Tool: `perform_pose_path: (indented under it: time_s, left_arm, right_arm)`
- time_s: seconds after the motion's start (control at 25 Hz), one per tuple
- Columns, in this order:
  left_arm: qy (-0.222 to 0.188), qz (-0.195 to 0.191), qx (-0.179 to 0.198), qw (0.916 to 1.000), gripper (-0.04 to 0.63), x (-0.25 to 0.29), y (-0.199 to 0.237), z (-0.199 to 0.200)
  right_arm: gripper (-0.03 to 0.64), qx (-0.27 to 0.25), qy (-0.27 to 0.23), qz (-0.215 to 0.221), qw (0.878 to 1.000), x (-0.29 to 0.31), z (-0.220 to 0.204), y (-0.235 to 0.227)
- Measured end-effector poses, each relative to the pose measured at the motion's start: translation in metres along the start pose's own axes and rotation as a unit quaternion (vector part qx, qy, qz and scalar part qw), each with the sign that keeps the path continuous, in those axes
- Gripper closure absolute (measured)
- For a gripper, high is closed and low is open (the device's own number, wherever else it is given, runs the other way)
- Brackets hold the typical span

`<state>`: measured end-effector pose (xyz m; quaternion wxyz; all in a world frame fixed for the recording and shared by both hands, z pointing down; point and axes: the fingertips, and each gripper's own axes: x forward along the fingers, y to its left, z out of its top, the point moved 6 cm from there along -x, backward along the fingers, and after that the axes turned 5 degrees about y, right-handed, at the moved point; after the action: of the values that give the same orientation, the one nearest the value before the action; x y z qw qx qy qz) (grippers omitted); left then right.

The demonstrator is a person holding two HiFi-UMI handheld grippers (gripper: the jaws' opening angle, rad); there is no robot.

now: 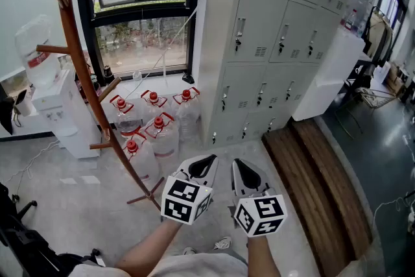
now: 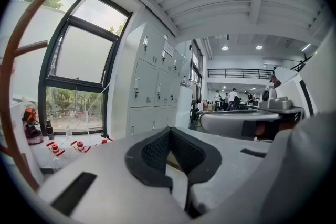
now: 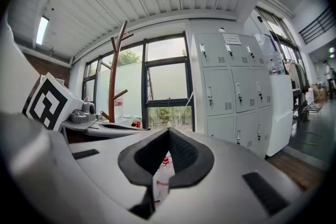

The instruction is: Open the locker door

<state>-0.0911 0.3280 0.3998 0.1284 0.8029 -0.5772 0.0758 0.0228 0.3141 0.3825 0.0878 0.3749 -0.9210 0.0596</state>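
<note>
A grey bank of lockers [image 1: 279,42] stands ahead against the wall, every door shut, each with a small handle. It also shows in the left gripper view as lockers [image 2: 149,84] and in the right gripper view as lockers [image 3: 231,97]. My left gripper [image 1: 206,162] and right gripper [image 1: 240,167] hover side by side low in the head view, well short of the lockers. Both are shut with their tips together and nothing between them.
A brown wooden coat stand [image 1: 78,55] rises at the left. Several water bottles with red caps [image 1: 155,126] crowd the floor under the window. A white water dispenser [image 1: 55,100] is at far left. A wooden platform [image 1: 318,185] lies at the right.
</note>
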Motion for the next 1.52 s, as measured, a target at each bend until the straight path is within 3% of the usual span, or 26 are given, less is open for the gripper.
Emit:
perform_pose_path:
  time_s: [0.56,1.52]
  left_arm:
    - [0.01,-0.004,0.004,0.9999,0.589,0.055,0.019,0.008]
    - [0.042,0.058,0.006,0.9974,0.589,0.256,0.03,0.073]
  right_arm:
    - [0.618,0.028,-0.002,0.008,1.0,0.046,-0.001,-0.044]
    - [0.618,0.041,0.013,0.088,0.995,0.165,0.029,-0.229]
